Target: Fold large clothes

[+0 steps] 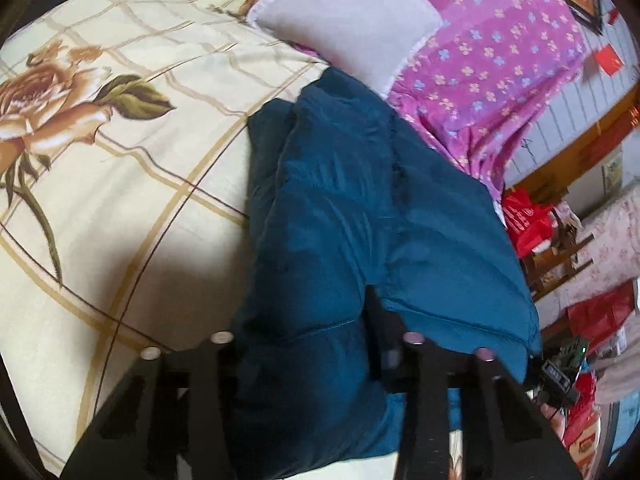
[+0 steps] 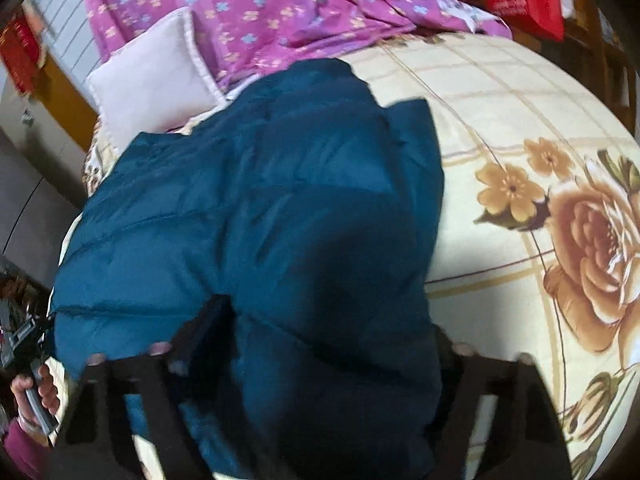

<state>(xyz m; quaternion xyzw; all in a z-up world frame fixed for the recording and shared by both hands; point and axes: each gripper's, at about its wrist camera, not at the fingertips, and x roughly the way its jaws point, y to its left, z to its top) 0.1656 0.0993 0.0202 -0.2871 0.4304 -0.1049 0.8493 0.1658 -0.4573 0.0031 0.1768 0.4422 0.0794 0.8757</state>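
A dark teal puffy jacket (image 1: 340,208) lies bunched and partly folded on a cream floral bedsheet (image 1: 120,184). In the left wrist view the jacket's near hem fills the space between my left gripper's (image 1: 316,344) fingers; one finger (image 1: 380,328) presses into the fabric, the other is hidden under it. In the right wrist view the jacket (image 2: 280,208) bulges between my right gripper's (image 2: 324,344) fingers, with the left finger (image 2: 200,332) against the cloth. Both grippers hold folds of the jacket at its near edge.
A pale pillow (image 1: 348,20) and a pink floral quilt (image 1: 492,60) lie at the bed's far end. Red bags (image 1: 524,220) and clutter sit beside the bed. The other hand and gripper show at the lower left of the right wrist view (image 2: 32,364).
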